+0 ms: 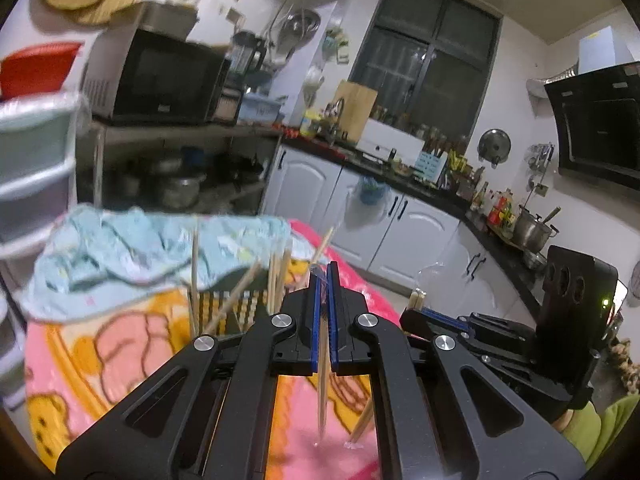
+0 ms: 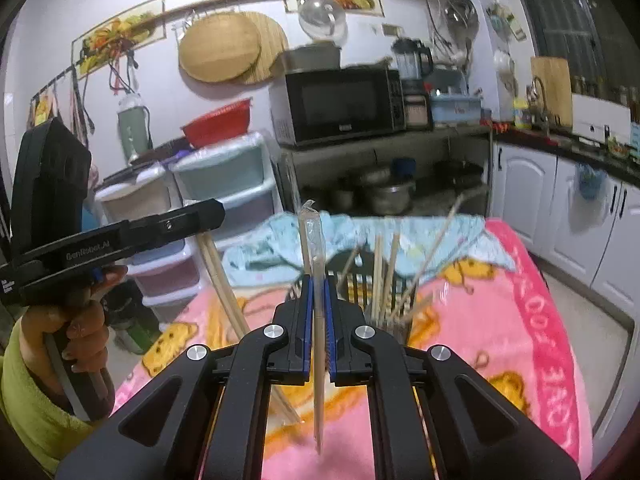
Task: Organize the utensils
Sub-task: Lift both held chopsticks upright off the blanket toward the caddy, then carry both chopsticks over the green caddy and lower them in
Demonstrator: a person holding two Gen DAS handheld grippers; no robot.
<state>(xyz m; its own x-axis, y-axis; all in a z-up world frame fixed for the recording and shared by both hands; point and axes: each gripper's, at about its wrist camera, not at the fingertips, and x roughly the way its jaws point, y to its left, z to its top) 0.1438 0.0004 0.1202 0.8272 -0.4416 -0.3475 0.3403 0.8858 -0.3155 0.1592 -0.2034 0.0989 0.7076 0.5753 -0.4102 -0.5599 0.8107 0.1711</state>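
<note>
Chopsticks: several already upright in the rack (image 2: 384,300) on the blanket (image 2: 500,320); one wrapped pair (image 1: 322,380) pinched in the left gripper (image 1: 325,316), another (image 2: 318,320) in the right gripper (image 2: 319,320), both unracked, lifted near the rack.

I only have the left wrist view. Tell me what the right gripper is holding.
Observer: The right gripper is shut on a wrapped chopstick pair in a clear plastic sleeve, which stands upright between its pads.
Operator: Now describe my own load from the side.
Observer: The left gripper holds a second chopstick pair that slants down towards the pink blanket.
Operator: Report where the holder sits relative to the right gripper.
Observer: The black slatted holder sits just beyond its fingertips, slightly to the right, with several chopsticks standing in it.
</note>
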